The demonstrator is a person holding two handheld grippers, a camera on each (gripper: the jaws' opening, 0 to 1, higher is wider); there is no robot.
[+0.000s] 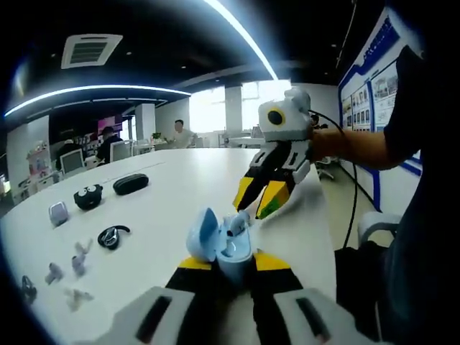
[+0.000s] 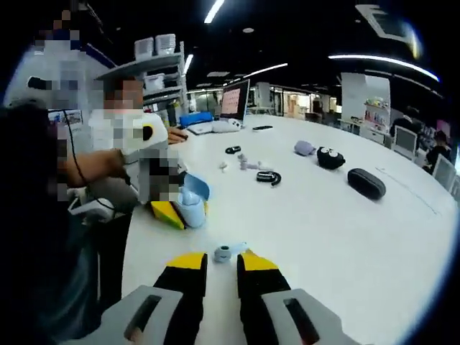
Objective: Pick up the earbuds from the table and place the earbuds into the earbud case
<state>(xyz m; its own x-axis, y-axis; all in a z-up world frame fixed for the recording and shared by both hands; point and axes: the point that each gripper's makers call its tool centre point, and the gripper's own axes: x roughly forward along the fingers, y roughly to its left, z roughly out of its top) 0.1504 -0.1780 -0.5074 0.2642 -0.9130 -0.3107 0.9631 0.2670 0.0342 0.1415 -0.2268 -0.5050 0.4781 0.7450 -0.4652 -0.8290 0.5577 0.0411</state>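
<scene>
Our left gripper (image 1: 233, 267) clamps the open blue earbud case (image 1: 219, 243); our right gripper (image 2: 222, 260) pinches an earbud (image 2: 228, 251) over the white table (image 2: 345, 237).

In your left gripper view, the earbud case (image 1: 219, 244) sits lid-up between the left gripper's (image 1: 223, 269) jaws, an earbud (image 1: 238, 223) at its mouth. Your right gripper (image 1: 262, 194) hangs just behind it. Left of the case on the desk (image 1: 187, 180) lie an ear-hook piece (image 1: 111, 236), small earbuds (image 1: 77, 259), and two pouches (image 1: 130, 183) farther back.
</scene>
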